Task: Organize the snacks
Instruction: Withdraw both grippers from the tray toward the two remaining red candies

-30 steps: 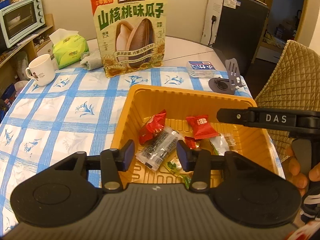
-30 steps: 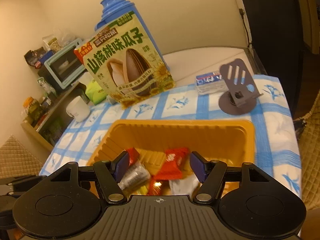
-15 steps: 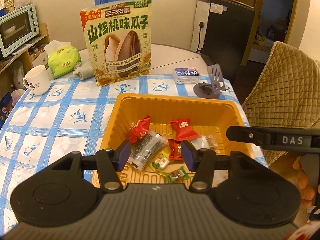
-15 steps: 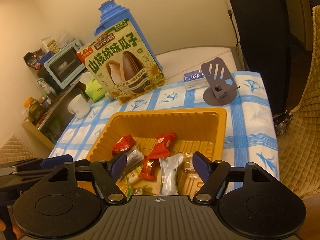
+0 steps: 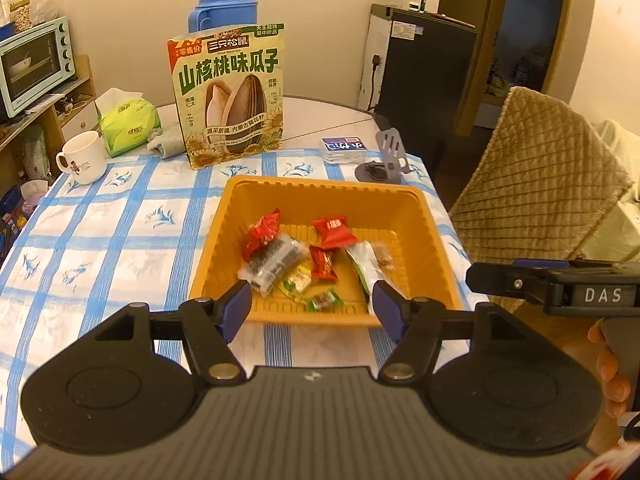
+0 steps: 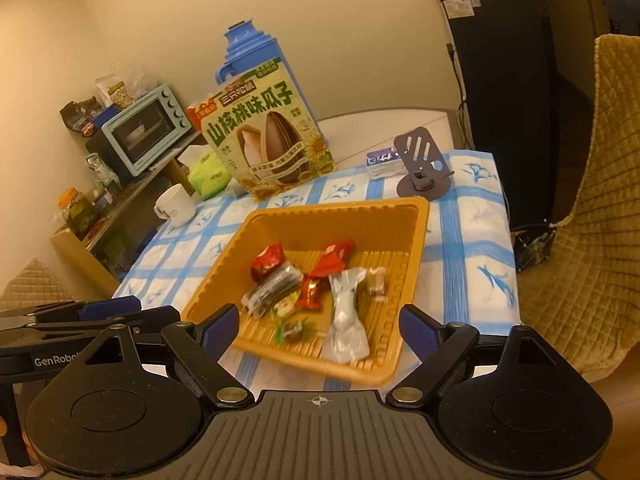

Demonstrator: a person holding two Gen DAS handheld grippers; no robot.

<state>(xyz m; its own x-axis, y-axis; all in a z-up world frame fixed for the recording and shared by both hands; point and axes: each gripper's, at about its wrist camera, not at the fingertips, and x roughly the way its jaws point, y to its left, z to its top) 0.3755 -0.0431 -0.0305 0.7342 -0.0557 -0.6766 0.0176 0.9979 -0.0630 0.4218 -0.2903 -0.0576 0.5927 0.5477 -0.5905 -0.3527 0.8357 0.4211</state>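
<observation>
While both grippers hang over the near edge of the table, the orange tray (image 5: 434,236) sits in the middle of each view on the blue-checked tablecloth (image 5: 100,240). Lying loose on the tray floor are the snacks: two red packets (image 5: 262,232) toward the back, a clear wrapper with dark contents (image 5: 272,264) left of centre, a small red candy (image 5: 322,264), a long pale packet (image 5: 366,264) to the right, and little green-and-yellow sweets (image 5: 324,300) near the front wall.

At the bottom of the left wrist view, the left gripper (image 5: 312,306) has its blue-padded fingers (image 5: 236,308) spread and opening, with nothing between them; they frame the tray's front rim without touching it. Bottom centre in the right wrist view, the right gripper (image 6: 318,326) has its fingers (image 6: 418,330) wider still and also opening, equally empty, in front of the tray's near corner.

Behind the tray stands an upright sunflower-seed bag (image 5: 228,98), upper centre of the left view, with a blue flask (image 5: 224,8) behind it. A white mug (image 5: 82,156) and a green tissue pack (image 5: 126,124) lie at the left; a small blue-and-white box (image 5: 346,148) and a grey phone stand (image 5: 384,160) sit just beyond the tray's far right corner. A quilted chair (image 5: 536,176) fills the right side.
</observation>
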